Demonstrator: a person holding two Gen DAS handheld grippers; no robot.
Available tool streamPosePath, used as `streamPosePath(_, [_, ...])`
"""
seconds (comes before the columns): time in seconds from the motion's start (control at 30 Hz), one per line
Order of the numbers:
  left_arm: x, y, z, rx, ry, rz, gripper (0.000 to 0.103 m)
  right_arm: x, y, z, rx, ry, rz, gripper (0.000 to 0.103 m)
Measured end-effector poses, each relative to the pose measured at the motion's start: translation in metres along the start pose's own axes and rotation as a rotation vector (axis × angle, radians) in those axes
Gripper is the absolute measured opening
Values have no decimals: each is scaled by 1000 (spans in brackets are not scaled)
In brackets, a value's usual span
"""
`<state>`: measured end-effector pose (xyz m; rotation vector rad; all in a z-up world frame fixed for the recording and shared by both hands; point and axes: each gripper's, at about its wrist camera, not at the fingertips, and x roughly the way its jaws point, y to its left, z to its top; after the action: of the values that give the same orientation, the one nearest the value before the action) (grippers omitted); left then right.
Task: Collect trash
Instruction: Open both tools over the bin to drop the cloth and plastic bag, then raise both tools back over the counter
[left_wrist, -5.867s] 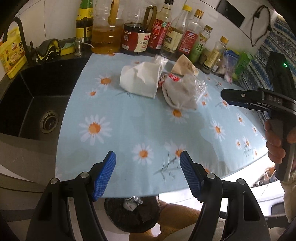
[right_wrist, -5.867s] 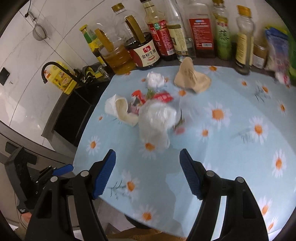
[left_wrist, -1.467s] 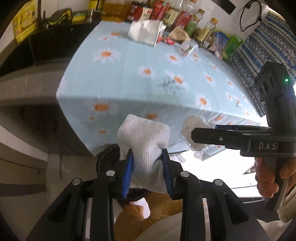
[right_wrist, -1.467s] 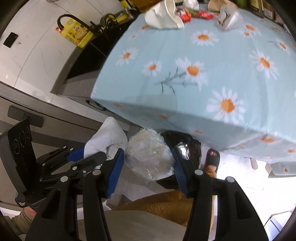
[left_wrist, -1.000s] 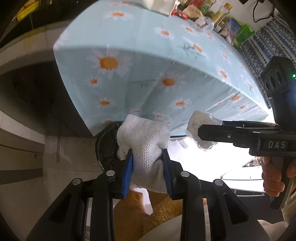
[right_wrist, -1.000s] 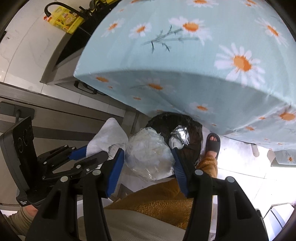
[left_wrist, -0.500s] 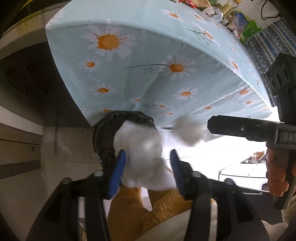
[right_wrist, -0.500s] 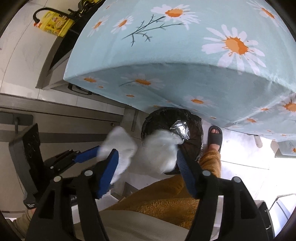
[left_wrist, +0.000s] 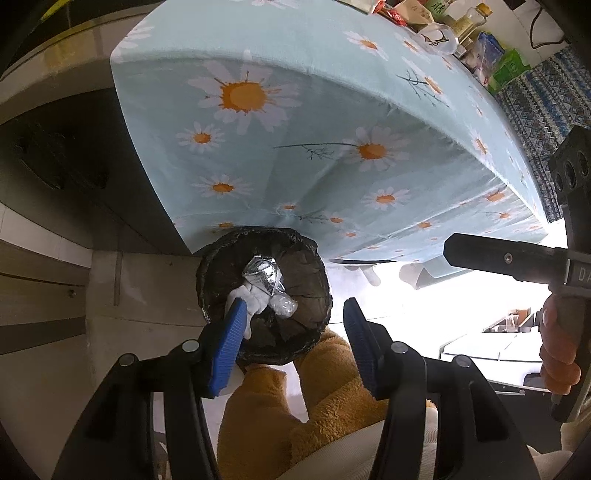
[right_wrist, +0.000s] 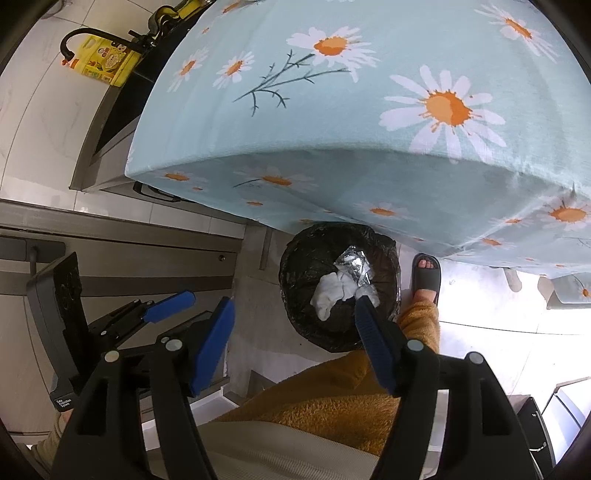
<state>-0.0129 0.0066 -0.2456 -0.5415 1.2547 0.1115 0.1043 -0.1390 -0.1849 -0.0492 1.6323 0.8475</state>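
Both the left gripper (left_wrist: 291, 347) and the right gripper (right_wrist: 295, 341) hang spread and empty over the bin (right_wrist: 295, 266), where the white cloth (right_wrist: 328, 291) and a clear wrapper now lie, though more scraps (left_wrist: 402, 13), blurry from here, seem left on the table (left_wrist: 314, 44).

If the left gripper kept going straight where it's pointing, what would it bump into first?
Probably the black-lined trash bin below: the open left gripper points into it, toward the white trash inside. Depth is hard to judge.

bin (right_wrist: 295, 266) mouth open above, tablecloth (right_wrist: 369, 192) overhanging rim
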Motion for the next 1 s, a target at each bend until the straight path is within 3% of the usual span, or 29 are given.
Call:
streamPosePath(0.3, [-20, -6, 10, 19, -59, -16, 52, -17, 6, 1, -12, -43, 6, 68])
streamPosePath(0.77, [-80, -28, 38, 115, -214, -27, 52, -77, 22, 0, -24, -211, -21, 68])
streamPosePath(0.83, [-88, -33, 45, 142, -232, -27, 56, -88, 20, 1, -18, -242, -26, 68])
streamPosePath(0.9, [-94, -38, 51, 161, -248, -28, 66, -99, 18, 4, -11, -271, -38, 70])
streamPosePath(1.0, [-102, -46, 64, 189, -269, -30, 66, -111, 12, 12, 0, -302, -46, 72])
